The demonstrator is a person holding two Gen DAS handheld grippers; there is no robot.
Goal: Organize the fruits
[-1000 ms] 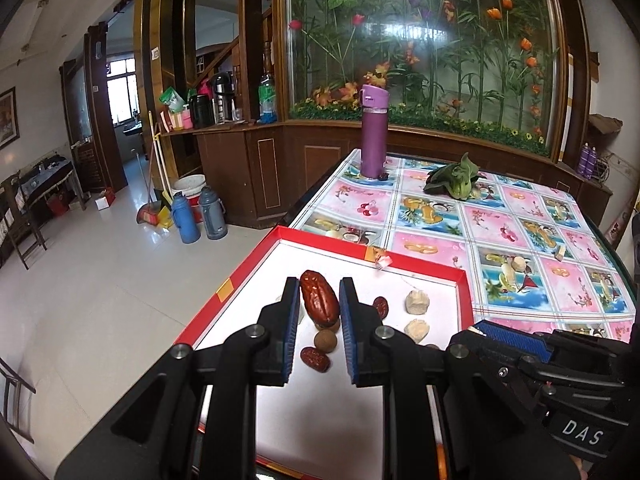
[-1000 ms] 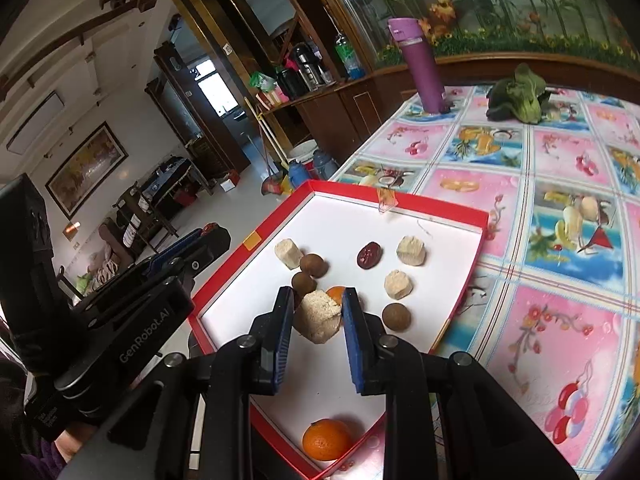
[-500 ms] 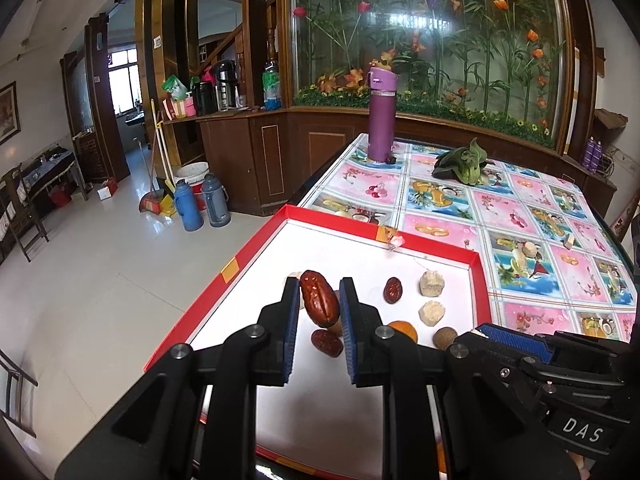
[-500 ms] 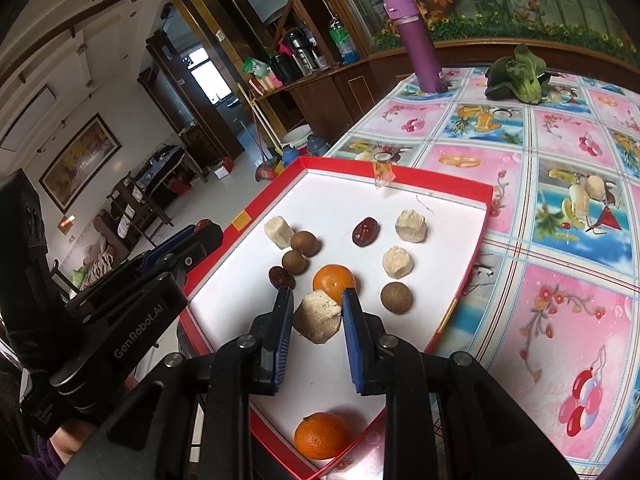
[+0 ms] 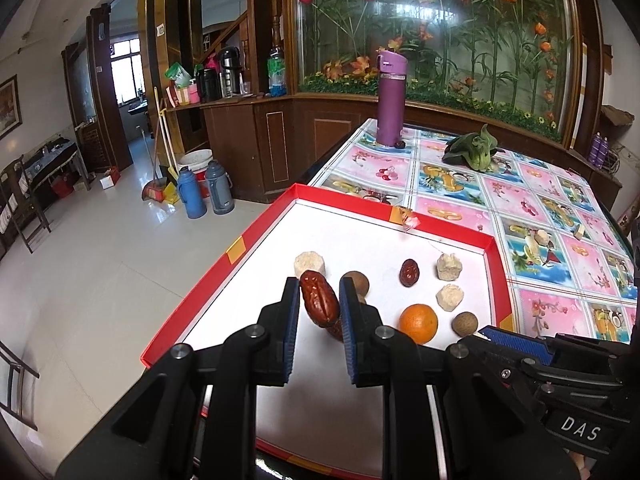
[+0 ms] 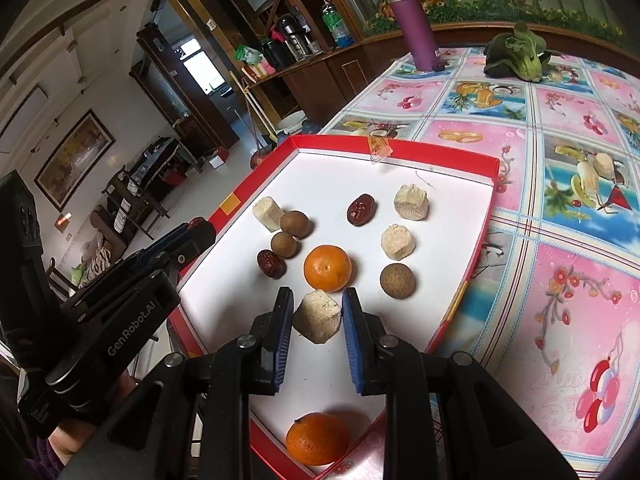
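Observation:
A red-rimmed white tray point(image 5: 440, 232) point(image 6: 400, 150) lies at the table's near corner. My left gripper point(image 5: 319, 294) is shut on a long red date point(image 5: 319, 300), held just above the tray floor. My right gripper point(image 6: 318, 308) is shut on a pale beige chunk point(image 6: 318, 314) over the tray's near part. On the tray lie a mandarin point(image 6: 327, 267) point(image 5: 418, 323), a second mandarin point(image 6: 316, 438) at the near edge, two other red dates point(image 6: 361, 209) point(image 6: 271, 263), several brown longans point(image 6: 397, 280) and several beige chunks point(image 6: 411, 202).
A purple bottle point(image 5: 391, 104) and a green leafy vegetable point(image 5: 474, 152) stand at the table's far end on the patterned cloth point(image 6: 560, 280). Loose beige chunks point(image 5: 540, 237) lie on the cloth to the right. To the left the table ends above the floor.
Both grippers have sunk toward the tray with their loads still held. More of the tray's fruit now shows in both views.

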